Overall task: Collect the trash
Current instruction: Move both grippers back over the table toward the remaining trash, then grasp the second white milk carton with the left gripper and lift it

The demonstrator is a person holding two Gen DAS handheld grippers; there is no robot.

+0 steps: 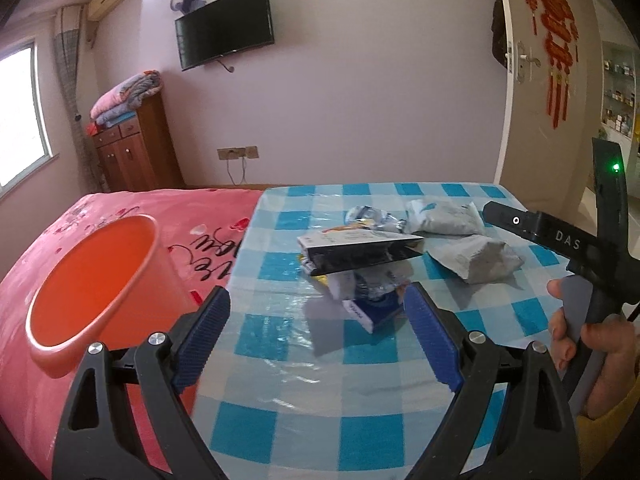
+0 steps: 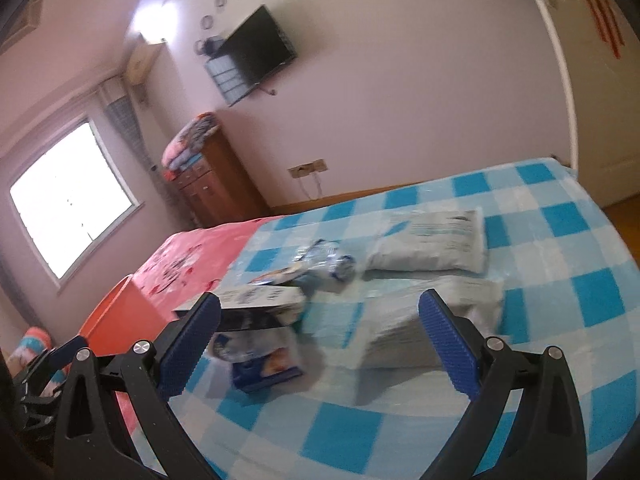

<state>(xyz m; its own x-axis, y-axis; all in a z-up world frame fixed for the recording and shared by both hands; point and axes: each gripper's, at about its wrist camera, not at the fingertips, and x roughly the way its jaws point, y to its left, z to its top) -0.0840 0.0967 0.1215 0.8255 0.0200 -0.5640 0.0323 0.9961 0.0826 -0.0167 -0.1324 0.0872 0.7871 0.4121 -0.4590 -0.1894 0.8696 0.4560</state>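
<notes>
Blue-checked plastic cloth (image 1: 360, 420) covering bed, trash heaped mid-cloth. Black-and-white carton (image 1: 360, 250) tilted atop crumpled wrappers; small blue box (image 1: 374, 310) just nearer than carton; two grey mailer bags (image 1: 474, 260) right of carton. Orange bucket (image 1: 92, 280) left of carton, on pink sheet (image 1: 48, 240). Left gripper (image 1: 316, 340) jaws released, empty, short of blue box. Right gripper (image 2: 320, 344) jaws spread wide, gripping nothing, above nearest grey bag.

Orange bucket (image 1: 92, 280), blue-checked cloth (image 1: 360, 400), pink printed bedspread (image 1: 132, 208), grey bags (image 1: 444, 216).
</notes>
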